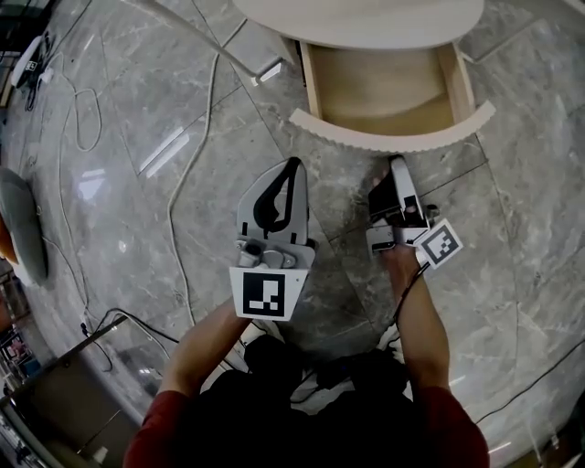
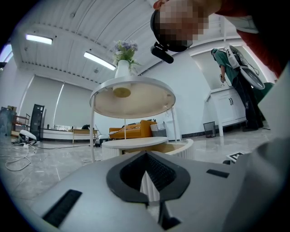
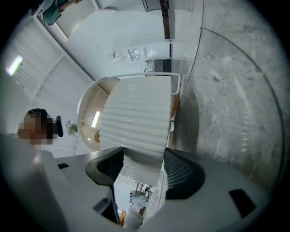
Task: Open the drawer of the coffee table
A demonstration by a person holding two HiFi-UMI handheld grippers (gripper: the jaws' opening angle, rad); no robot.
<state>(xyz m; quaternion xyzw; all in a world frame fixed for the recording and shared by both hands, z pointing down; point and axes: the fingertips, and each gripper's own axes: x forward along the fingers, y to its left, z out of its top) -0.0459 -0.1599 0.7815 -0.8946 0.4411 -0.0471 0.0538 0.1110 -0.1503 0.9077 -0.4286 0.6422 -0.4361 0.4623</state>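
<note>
Cream drawer open, front just ahead of right gripper

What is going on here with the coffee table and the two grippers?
A person holds a gripper in each hand in front of a low coffee table. Its drawer already stands pulled out, and the part that shows is empty. The right gripper, turned on its side, is close to the drawer's curved ribbed front, with its jaws apart and not clamped on it. The left gripper is beside it over the floor, shut and holding nothing.
</note>
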